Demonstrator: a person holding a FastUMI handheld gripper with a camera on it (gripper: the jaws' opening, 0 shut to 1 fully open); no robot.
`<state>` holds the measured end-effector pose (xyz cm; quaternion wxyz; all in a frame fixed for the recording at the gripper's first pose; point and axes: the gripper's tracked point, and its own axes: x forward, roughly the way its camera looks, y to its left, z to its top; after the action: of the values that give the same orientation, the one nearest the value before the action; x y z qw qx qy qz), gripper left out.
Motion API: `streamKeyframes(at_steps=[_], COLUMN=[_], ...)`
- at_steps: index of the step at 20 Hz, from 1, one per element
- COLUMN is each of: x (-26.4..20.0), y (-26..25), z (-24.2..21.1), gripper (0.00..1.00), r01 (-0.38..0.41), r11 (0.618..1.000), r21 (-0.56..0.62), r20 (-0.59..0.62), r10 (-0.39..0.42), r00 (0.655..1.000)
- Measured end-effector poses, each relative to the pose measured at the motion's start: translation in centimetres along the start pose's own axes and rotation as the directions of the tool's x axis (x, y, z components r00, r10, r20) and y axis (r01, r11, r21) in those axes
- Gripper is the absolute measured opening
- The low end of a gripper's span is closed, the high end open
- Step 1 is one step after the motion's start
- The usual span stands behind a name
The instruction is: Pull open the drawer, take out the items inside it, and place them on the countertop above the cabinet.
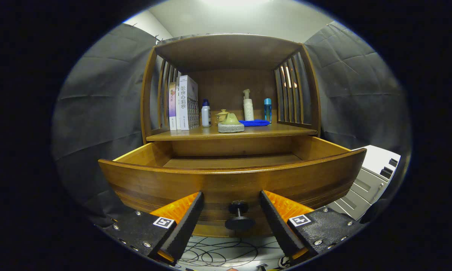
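**A:** What is sitting in front of the camera right now?

**B:** I am looking at a wooden cabinet (226,75) with an open shelf compartment on top and slatted sides. Below the shelf, its drawer (229,180) is standing pulled out toward me, with its curved front panel spreading across the view. I am seeing the drawer's bare wooden bottom at the back; the front panel is hiding the nearer part, so I cannot tell what is lying there.

**A:** And the surface above the drawer?

**B:** The surface (286,131) is carrying, from biggest to smallest, upright books (184,102) at the left, a white pump bottle (248,105) near the back, a folded blue cloth (254,122) just beside that bottle, a pale green teapot (230,121) resting on a grey stone base at the front, a small white bottle with a dark cap (206,113), and a slim blue bottle (267,109) at the right.

**A:** What is the gripper doing?

**B:** The gripper (231,210) is standing wide apart, holding nothing. The drawer's dark round knob (239,215) is sitting between the fingers, and neither finger is touching it.
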<state>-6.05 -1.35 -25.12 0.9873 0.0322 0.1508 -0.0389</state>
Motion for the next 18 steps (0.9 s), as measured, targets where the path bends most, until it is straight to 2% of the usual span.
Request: streamKeyframes(at_steps=[6,18], x=[3.8,11.6], y=[-0.2,-0.4], z=[2.1,4.0], gripper=[0.95,0.95], r01=[-0.009,-0.008], r11=[1.000,1.000], r21=[0.009,0.009], r20=[0.048,0.063], r10=[0.009,0.008], r00=[0.999,0.998])
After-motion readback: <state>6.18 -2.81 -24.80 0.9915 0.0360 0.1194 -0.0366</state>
